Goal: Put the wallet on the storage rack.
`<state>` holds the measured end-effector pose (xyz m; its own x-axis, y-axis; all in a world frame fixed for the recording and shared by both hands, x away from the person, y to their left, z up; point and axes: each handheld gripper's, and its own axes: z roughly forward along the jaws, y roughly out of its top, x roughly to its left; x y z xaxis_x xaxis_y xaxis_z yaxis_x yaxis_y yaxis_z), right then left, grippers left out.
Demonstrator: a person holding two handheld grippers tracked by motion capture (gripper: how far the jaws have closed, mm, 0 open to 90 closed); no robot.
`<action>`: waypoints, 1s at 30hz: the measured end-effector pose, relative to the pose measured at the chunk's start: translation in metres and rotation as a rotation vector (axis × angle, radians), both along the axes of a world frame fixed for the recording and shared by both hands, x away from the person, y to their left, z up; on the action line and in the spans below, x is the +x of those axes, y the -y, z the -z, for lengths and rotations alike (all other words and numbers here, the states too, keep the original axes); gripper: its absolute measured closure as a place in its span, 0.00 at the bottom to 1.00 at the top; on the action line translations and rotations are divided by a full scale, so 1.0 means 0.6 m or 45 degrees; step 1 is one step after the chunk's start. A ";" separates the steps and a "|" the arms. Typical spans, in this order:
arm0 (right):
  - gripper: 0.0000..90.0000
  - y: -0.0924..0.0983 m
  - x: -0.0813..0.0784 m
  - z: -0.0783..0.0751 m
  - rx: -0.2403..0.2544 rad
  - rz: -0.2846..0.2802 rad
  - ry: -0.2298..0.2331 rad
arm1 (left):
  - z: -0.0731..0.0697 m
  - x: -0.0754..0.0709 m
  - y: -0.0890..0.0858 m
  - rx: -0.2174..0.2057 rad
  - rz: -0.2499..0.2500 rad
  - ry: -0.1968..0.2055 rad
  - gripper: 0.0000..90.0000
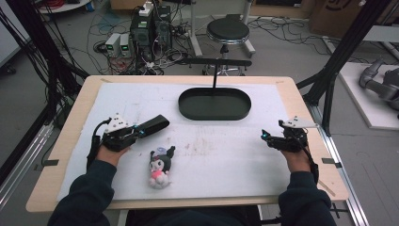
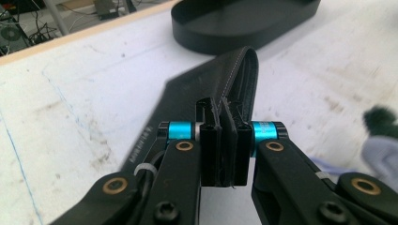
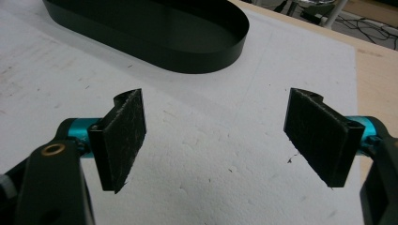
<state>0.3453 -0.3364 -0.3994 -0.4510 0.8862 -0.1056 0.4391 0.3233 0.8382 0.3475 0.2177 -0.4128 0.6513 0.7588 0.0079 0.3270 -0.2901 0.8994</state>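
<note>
On the white mat (image 1: 226,155), the left gripper (image 2: 224,140) pinches the black leather case (image 2: 234,79) (grasp done, tray (image 1: 214,104) unreached); right gripper (image 3: 213,136) spread, idle.

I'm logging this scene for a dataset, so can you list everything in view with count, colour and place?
Leather case: one, black, flat with stitching, left of table centre, gripped at one end.
Oval tray: one, black, far middle of the table, with an upright post and crossbar behind it.
Plush toy: one, black, white and pink, lying near the front edge, left of centre.
Table cover: one, white, stained, over the wooden table.
Stool: one, black seat, on the floor beyond the table.
Electronics boxes: several, dark and pale, floor at far left, amid cables.
Left claw: one, black with blue, shut on the leather case.
Right claw: one, black with blue, open, above bare cover at the right.
</note>
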 end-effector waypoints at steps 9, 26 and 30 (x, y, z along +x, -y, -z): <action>0.24 0.001 -0.001 -0.001 0.006 0.006 0.004 | -0.033 0.012 -0.035 -0.224 -0.060 -0.082 0.97; 0.24 -0.001 -0.001 0.000 0.003 -0.001 0.002 | -0.045 0.021 -0.052 -0.199 -0.138 -0.129 0.97; 0.24 -0.002 -0.001 0.000 -0.001 -0.004 -0.003 | -0.041 0.023 -0.059 -0.195 -0.152 -0.137 0.96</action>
<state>0.3446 -0.3350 -0.3994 -0.4539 0.8849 -0.1049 0.4403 0.3251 0.8369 0.3615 0.2528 -0.3880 0.5478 0.8174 -0.1782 0.4471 -0.1060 0.8882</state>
